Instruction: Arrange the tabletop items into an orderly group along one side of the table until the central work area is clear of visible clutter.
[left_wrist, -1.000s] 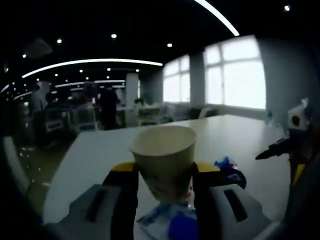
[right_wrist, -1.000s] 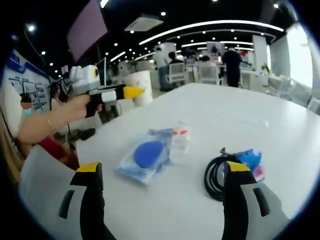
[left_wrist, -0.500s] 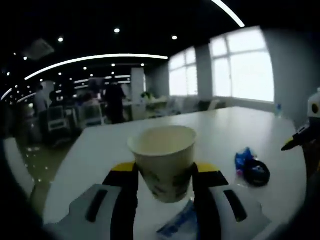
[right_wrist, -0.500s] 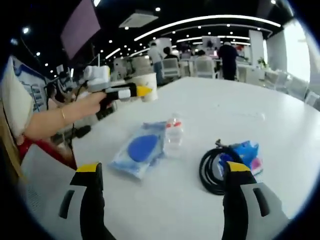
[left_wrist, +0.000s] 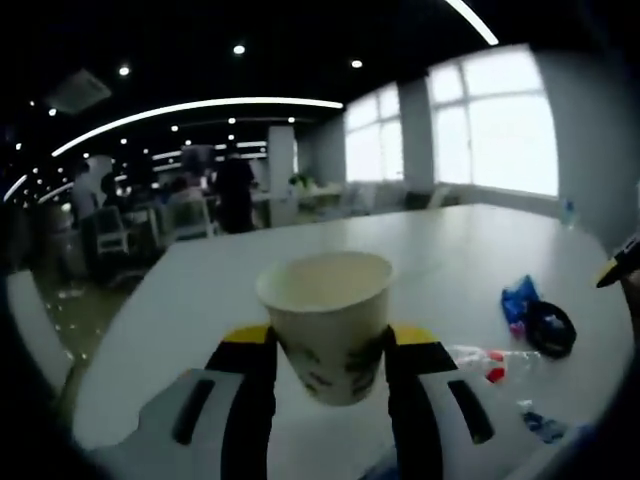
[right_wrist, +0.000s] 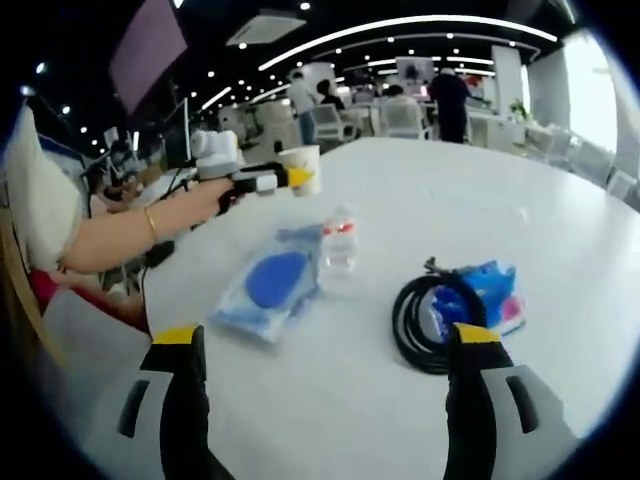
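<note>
A cream paper cup (left_wrist: 326, 318) sits upright between the jaws of my left gripper (left_wrist: 325, 352), which is shut on it and holds it above the white table (left_wrist: 200, 300). In the right gripper view the same cup (right_wrist: 303, 168) and left gripper (right_wrist: 268, 180) hang over the far-left part of the table, held by a person's hand. My right gripper (right_wrist: 325, 340) is open, low over the near table edge, with nothing between its jaws. Ahead of it lie a blue pouch (right_wrist: 268, 285), a small clear bottle (right_wrist: 338, 242), a black cable coil (right_wrist: 428, 318) and a blue packet (right_wrist: 488, 292).
In the left gripper view the bottle (left_wrist: 482, 358), cable coil (left_wrist: 550, 328) and blue packet (left_wrist: 518, 297) lie to the right, and my right gripper's yellow tip (left_wrist: 622, 270) enters at the edge. The person's arm (right_wrist: 125, 232) reaches in from the left. Chairs and people stand beyond the table.
My left gripper has carried the cup away from the pouch and bottle, farther over the table's far-left part. The right gripper stays open in much the same place.
</note>
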